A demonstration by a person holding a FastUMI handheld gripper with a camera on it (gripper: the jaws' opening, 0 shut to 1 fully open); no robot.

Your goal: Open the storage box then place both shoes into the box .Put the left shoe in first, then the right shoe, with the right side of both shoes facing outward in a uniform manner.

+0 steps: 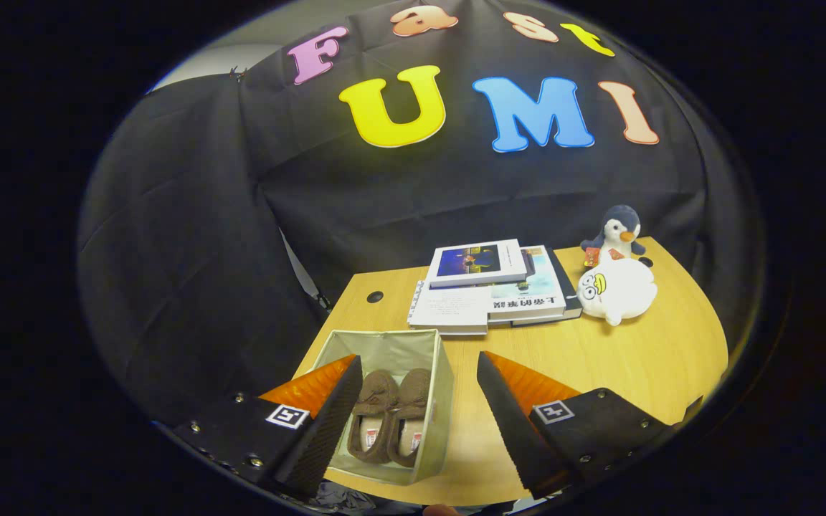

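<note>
Tongs [419, 401] spread wide, empty, above the open box [440, 387] at the near left of the surface [628, 358]. Both shoes [389, 414] sit inside side by side, toes far; outward side hard to tell. Looks finished.

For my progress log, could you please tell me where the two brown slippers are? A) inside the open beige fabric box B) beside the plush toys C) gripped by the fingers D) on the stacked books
A: both brown slippers lie side by side inside the open beige fabric box, seen between the open gripper fingers.
</note>
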